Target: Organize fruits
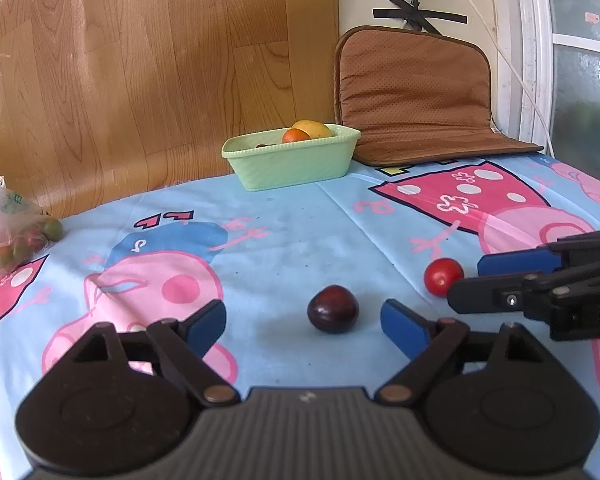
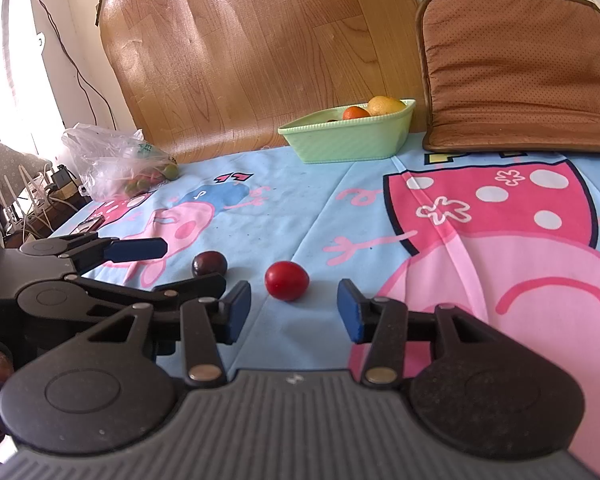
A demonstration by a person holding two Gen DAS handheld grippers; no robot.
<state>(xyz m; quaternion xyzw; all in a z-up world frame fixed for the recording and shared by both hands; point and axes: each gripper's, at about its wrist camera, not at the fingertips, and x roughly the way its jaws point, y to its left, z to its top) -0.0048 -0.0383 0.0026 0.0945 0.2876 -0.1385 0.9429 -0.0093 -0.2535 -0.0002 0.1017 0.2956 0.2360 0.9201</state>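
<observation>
1. left claw (image 1: 304, 322): jaws wide, holding nothing; the dark plum (image 1: 333, 309) lies on the desk (image 1: 300, 232) between the blue pads, touching neither.
2. right claw (image 2: 293, 306): jaws partly open, holding nothing; the red fruit (image 2: 287, 281) sits just ahead of the gap, at 12 o'clock from it, clear of both pads.
3. green basket (image 1: 292, 164): at 12 o'clock at the far edge of the desk, well apart from both loose fruits; it already holds an orange (image 1: 296, 136) and a yellow fruit (image 1: 312, 128).
4. risk, rolling: both fruits are round and smooth on a soft cloth; a pad that meets one side first would likely nudge the fruit away instead of trapping it.
5. risk, collision: the two claws stand close side by side, the right one at 3 o'clock of the left; closing or lifting together could knock them or push the neighbouring fruit.
6. risk, bruising: too firm a squeeze could mark the plum's skin.
7. plastic bag (image 2: 116, 160): at 10 o'clock, with small green and red fruits inside; faint green print, unreadable.
8. writing: white letters on the right claw's body, seen from the left wrist, begin "d"; the rest is cut off.
</observation>
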